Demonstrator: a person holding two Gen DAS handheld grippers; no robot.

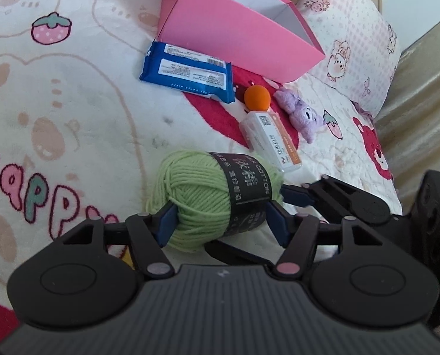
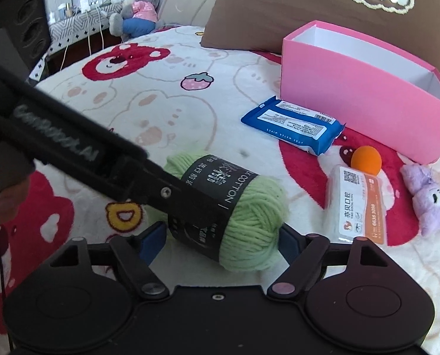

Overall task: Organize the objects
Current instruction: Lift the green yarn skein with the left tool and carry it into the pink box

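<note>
Green yarn (image 1: 217, 198) lay low in the frame center on the blanket (image 1: 72, 103), pinched by the left gripper (image 1: 220, 224). Around it the right gripper (image 2: 217, 241) stood spread, its pads apart from the wool. Upper right stood the pink box (image 2: 361, 103).

Bed (image 2: 166, 94): yarn (image 2: 249, 207), wipes (image 2: 293, 124), box (image 2: 352, 112).

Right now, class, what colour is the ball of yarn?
Light green, with a black paper band; the ball of yarn shows best in the right wrist view.
</note>
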